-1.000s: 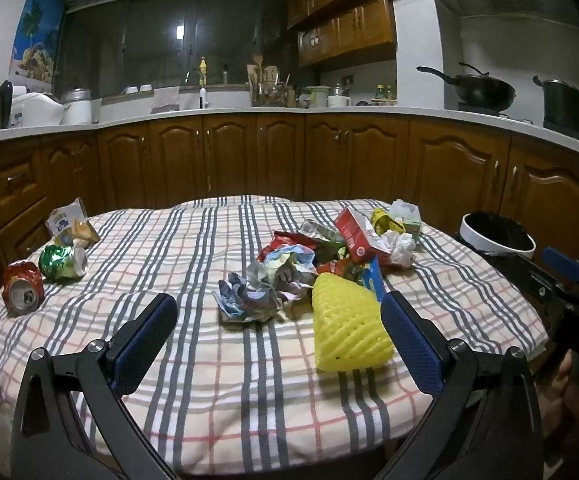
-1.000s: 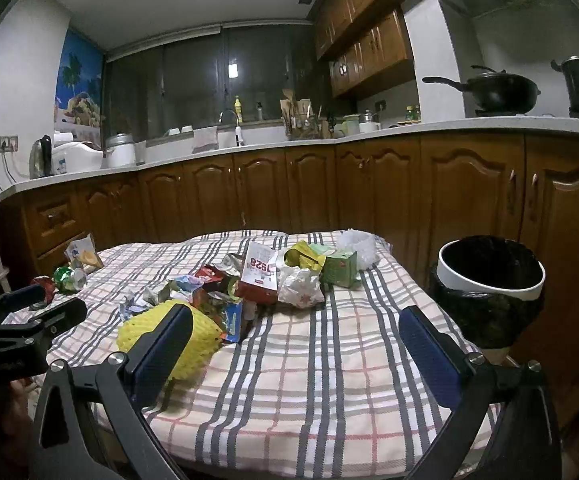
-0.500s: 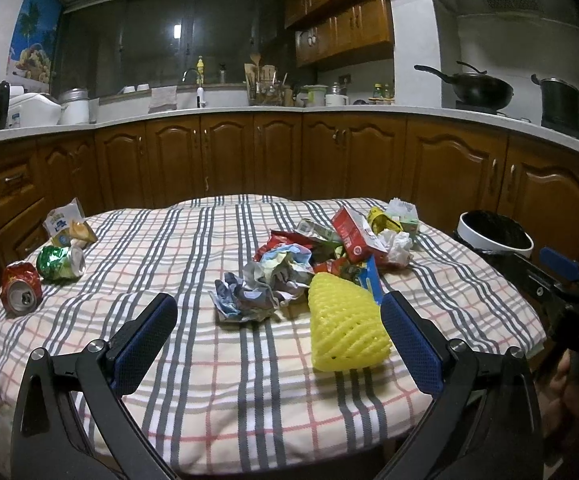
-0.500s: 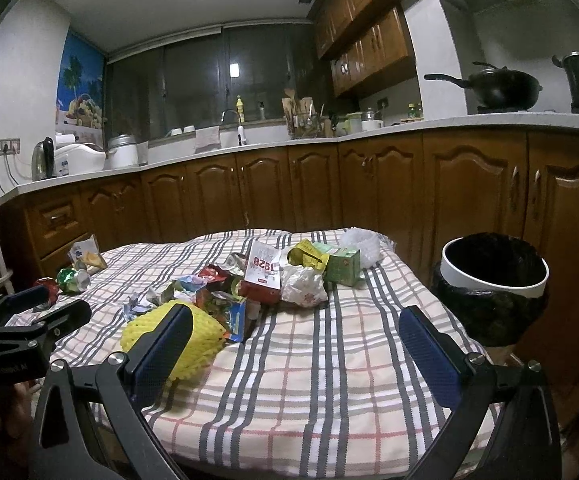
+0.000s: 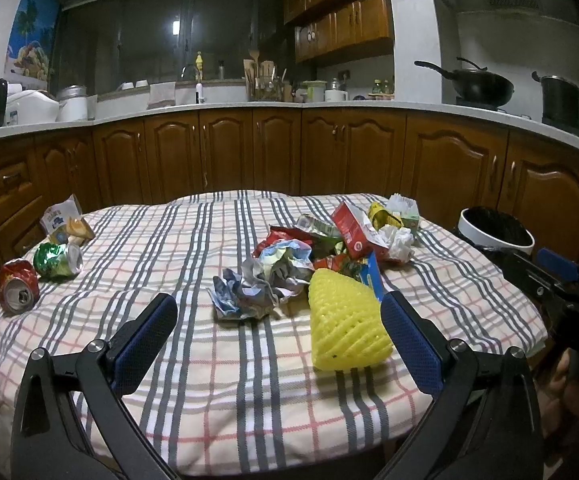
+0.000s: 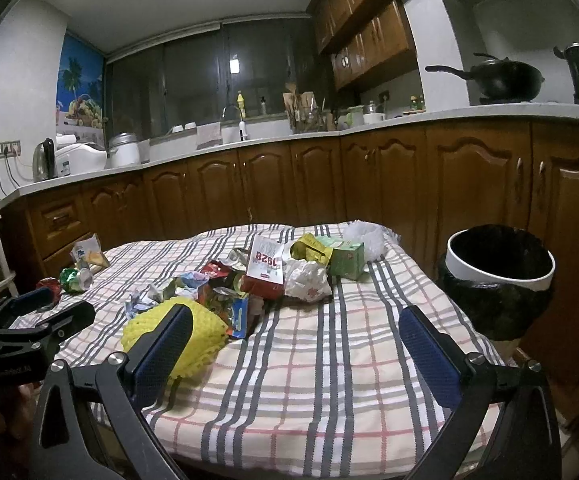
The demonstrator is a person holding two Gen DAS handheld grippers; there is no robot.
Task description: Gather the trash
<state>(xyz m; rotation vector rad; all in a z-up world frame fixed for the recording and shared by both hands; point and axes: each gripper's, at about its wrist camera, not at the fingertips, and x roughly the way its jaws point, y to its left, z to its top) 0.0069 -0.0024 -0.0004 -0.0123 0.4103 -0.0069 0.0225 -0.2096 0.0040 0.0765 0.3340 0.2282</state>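
The left tool (image 5: 277, 320) is spread wide and holds nothing, its blue pads at the lower left and lower right of its frame, low over the near edge of the table (image 5: 209, 392) with its plaid cloth. Between the pads lie a crumpled paper wad (image 5: 245, 294) at centre and a yellow foam net (image 5: 343, 322) just beside the right pad. Behind them, centre right, sits the trash heap: wrappers, a red carton (image 5: 351, 230) and a white tissue (image 5: 399, 240). At the left edge lie a red can (image 5: 19, 292), a green can (image 5: 57, 260) and a snack bag (image 5: 63, 224), well apart from the heap. The right tool (image 6: 295, 334) is also wide and empty, pads at lower left and lower right of its frame; the foam net shows partly behind its left pad. The heap is at centre, a green box (image 6: 345, 260) at its far side. A black-lined bin (image 6: 497, 280) stands beside the table at the right edge
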